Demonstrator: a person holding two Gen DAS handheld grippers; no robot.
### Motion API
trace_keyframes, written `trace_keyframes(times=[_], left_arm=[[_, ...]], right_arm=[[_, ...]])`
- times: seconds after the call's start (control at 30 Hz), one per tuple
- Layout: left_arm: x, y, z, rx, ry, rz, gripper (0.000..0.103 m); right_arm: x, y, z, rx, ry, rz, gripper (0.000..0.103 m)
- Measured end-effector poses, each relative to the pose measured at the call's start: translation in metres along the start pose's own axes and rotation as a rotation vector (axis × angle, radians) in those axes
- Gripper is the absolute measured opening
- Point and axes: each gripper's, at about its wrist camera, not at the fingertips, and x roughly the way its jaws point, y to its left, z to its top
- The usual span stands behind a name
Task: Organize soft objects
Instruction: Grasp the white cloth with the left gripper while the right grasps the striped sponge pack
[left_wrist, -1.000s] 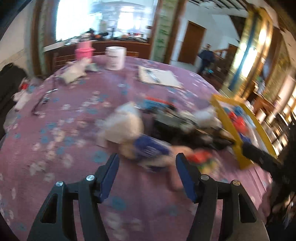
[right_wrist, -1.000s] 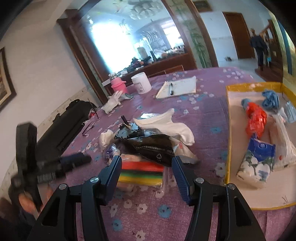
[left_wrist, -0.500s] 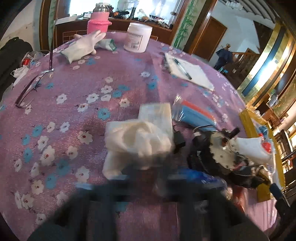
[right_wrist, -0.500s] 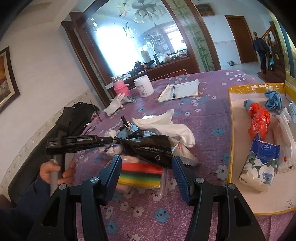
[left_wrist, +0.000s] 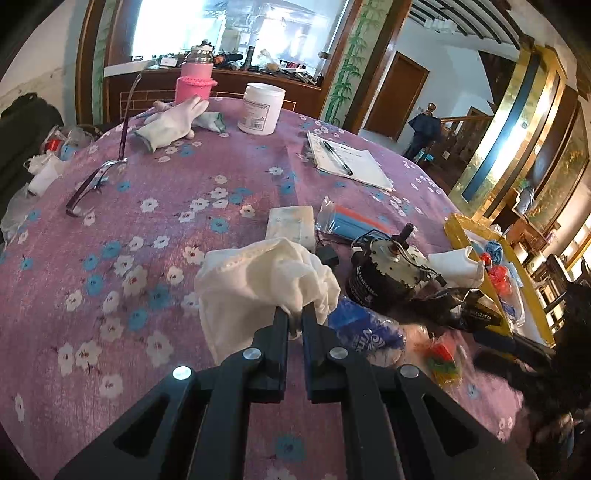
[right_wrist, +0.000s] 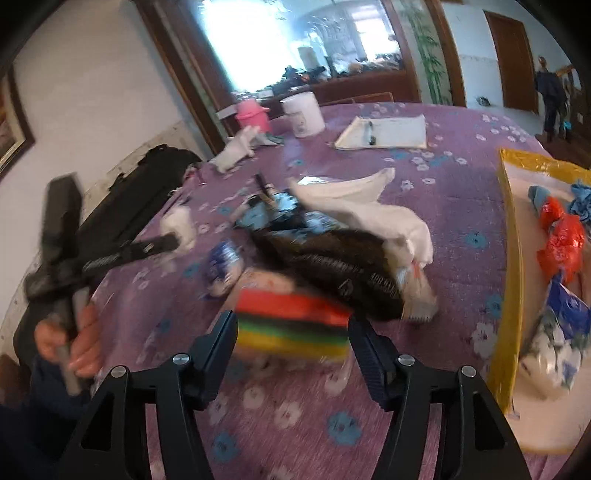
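A crumpled white cloth (left_wrist: 258, 280) lies on the purple flowered tablecloth, and my left gripper (left_wrist: 294, 321) is shut on its near edge. In the right wrist view my right gripper (right_wrist: 293, 332) has its jaws opening, with a rainbow-striped sponge pack (right_wrist: 291, 323) just between and beyond the fingertips, pads not pressing it. Behind that pack lie a black plastic bag (right_wrist: 332, 266), a white sock (right_wrist: 365, 206) and a blue-and-white tissue pack (right_wrist: 223, 264). The yellow-rimmed tray (right_wrist: 511, 258) on the right holds soft items, among them an orange bag (right_wrist: 561, 240) and a tissue pack (right_wrist: 557, 325).
A small motor (left_wrist: 388, 269), a bagged blue-and-orange pack (left_wrist: 354, 221), a flat white packet (left_wrist: 291, 225), glasses (left_wrist: 96, 181), a notepad with pen (left_wrist: 347, 162), a white jar (left_wrist: 262, 109), a pink bottle (left_wrist: 194, 81) and a white glove (left_wrist: 170, 123) lie about. A person's hand (right_wrist: 70, 332) holds the other gripper's handle.
My left gripper moved forward to the white cloth and shut on it. My right gripper closed in on the striped pack and its jaws widened.
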Motion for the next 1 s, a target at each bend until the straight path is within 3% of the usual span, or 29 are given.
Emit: trace_keyframes(times=[0.1, 0.23, 0.3, 0.37, 0.47, 0.67, 0.8, 0.87, 1.0], left_arm=[[0.005, 0.005, -0.002, -0.015, 0.009, 0.000, 0.006], [0.008, 0.010, -0.004, -0.030, 0.008, -0.016, 0.006], [0.009, 0.011, -0.004, -0.034, 0.007, -0.019, 0.007], [0.010, 0.013, -0.004, -0.038, 0.005, -0.029, 0.007], [0.018, 0.013, -0.005, -0.038, 0.023, -0.039, 0.007], [0.015, 0.011, -0.006, -0.023, 0.008, -0.049, 0.007], [0.019, 0.011, -0.006, -0.021, 0.021, -0.047, 0.007], [0.018, 0.010, -0.006, -0.016, 0.016, -0.043, 0.007], [0.018, 0.010, -0.007, -0.012, 0.014, -0.040, 0.007]], right_arm=[[0.019, -0.014, 0.010, 0.060, 0.028, 0.010, 0.069], [0.017, -0.011, -0.004, 0.080, 0.102, 0.097, 0.071], [0.007, 0.006, -0.020, 0.036, 0.161, 0.192, 0.071], [-0.002, 0.022, -0.032, -0.043, 0.191, 0.217, 0.073], [-0.009, 0.047, -0.044, -0.206, 0.208, 0.175, 0.074], [0.001, 0.063, -0.036, -0.367, 0.196, 0.058, 0.074], [0.003, 0.084, -0.020, -0.494, 0.183, 0.081, 0.075], [0.013, 0.099, -0.018, -0.604, 0.223, 0.076, 0.082], [0.034, 0.119, -0.033, -0.789, 0.349, 0.003, 0.084]])
